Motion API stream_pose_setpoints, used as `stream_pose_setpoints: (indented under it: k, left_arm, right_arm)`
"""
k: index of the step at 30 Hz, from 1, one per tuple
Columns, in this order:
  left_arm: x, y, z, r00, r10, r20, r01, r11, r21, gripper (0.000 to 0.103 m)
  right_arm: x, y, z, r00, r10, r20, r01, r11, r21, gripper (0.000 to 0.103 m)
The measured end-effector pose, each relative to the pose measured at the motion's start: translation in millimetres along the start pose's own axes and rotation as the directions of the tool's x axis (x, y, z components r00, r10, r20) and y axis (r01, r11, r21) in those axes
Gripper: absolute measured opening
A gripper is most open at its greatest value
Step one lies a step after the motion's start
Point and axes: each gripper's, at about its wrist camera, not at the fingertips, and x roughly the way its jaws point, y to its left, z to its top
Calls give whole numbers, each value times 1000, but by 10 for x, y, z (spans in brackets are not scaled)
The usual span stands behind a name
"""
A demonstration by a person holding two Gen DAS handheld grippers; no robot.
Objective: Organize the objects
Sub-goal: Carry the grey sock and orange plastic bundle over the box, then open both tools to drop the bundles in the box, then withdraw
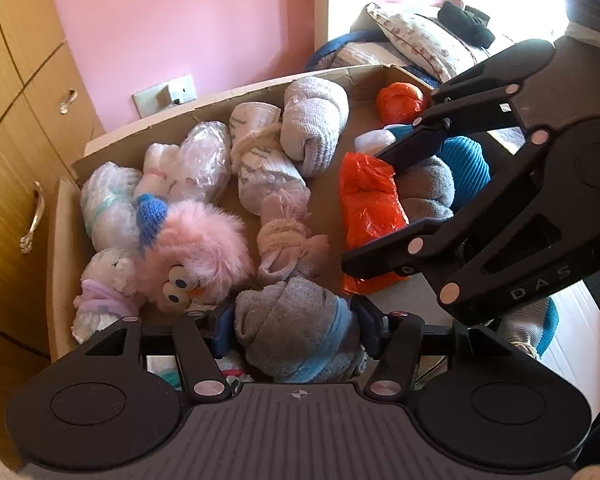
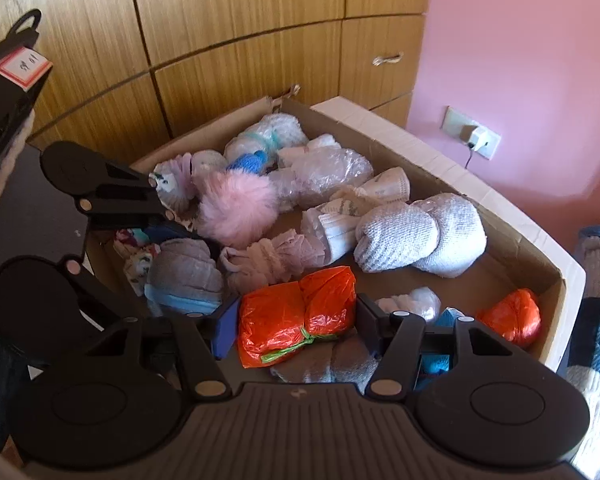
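While only left camera shows: eyes on pink toy (image 1: 204, 240), 8 o'clock.
Left gripper (image 1: 294, 328): half open round grey roll (image 1: 292, 344), grip unclear.
Right gripper (image 2: 296, 320): half open round orange bag (image 2: 284, 320), grip unclear.

Bedroom — wardrobe (image 2: 240, 40), pillow (image 1: 416, 46)

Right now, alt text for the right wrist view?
The right gripper straddles an orange plastic-wrapped bundle, one of its fingers on each side, at the near edge of an open cardboard box. The box holds wrapped cloth bundles and a pink fluffy toy; the left gripper reaches in beside the toy.
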Motion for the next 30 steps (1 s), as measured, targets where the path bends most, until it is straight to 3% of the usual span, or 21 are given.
stream_pose_setpoints:
  k: [2,18,30]
  left_arm:
    - [-13,0,-15,1000,9,6,-9,1000,-10,84]
    - [-176,9,22,999,25,33,-23,999,-48,93]
    - [-382,-60,62,997,60,43,-57,996,-66,98]
  right_arm:
    - [-8,7,-2,1000,-15,-1,15,1000,-18,60]
    - [-164,49,34,999,-31,11,31,999,-15,61]
    - [-579,107,1,992,-91,84,85,994,70,63]
